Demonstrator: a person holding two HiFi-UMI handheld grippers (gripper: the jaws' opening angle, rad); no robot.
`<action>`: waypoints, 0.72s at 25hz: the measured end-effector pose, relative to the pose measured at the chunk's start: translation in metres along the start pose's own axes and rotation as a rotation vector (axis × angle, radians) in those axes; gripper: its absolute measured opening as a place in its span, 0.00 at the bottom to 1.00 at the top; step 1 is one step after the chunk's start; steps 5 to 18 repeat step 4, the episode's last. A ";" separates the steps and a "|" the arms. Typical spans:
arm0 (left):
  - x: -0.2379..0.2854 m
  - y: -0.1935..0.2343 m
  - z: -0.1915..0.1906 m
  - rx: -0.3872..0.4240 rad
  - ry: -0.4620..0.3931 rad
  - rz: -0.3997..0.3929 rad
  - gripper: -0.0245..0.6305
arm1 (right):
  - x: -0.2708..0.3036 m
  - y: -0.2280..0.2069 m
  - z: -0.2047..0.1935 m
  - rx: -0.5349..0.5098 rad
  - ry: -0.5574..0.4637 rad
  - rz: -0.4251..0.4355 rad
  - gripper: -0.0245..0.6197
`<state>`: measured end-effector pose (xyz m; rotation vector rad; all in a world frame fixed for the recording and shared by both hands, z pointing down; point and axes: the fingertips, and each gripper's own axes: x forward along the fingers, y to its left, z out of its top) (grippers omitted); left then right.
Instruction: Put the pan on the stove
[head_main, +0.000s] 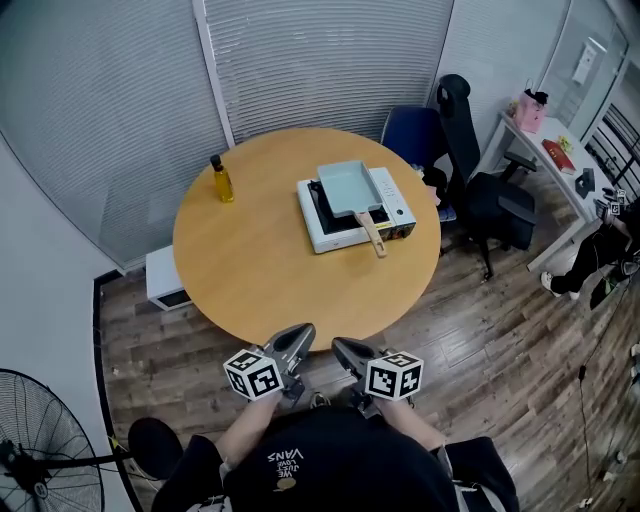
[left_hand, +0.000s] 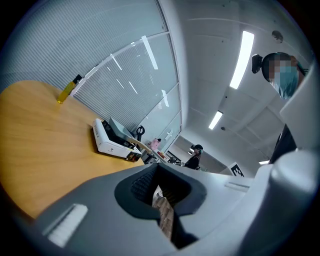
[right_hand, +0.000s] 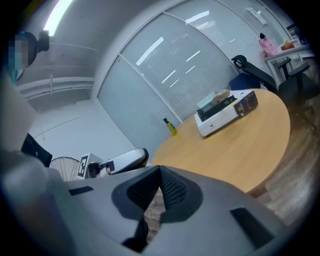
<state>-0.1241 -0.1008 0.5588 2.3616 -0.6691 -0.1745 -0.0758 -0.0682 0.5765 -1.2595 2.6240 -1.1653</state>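
A pale blue-green square pan with a wooden handle sits on the white portable stove at the far right of the round wooden table. Both grippers hang close to my body, off the table's near edge and well short of the stove. The left gripper is shut with nothing in it, and so is the right gripper. The left gripper view shows its jaws closed, with stove and pan far ahead. The right gripper looks across the table at the stove.
A yellow oil bottle stands at the table's far left. Dark office chairs and a white desk lie beyond on the right. A white box sits on the floor at the left, a fan at the lower left.
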 end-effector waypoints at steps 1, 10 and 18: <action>0.001 0.000 0.000 -0.001 0.001 0.000 0.05 | 0.000 0.000 0.001 0.000 0.000 -0.001 0.06; 0.004 0.001 -0.002 -0.005 0.004 -0.003 0.05 | 0.001 0.000 0.003 0.000 -0.003 -0.004 0.06; 0.004 0.001 -0.002 -0.005 0.004 -0.003 0.05 | 0.001 0.000 0.003 0.000 -0.003 -0.004 0.06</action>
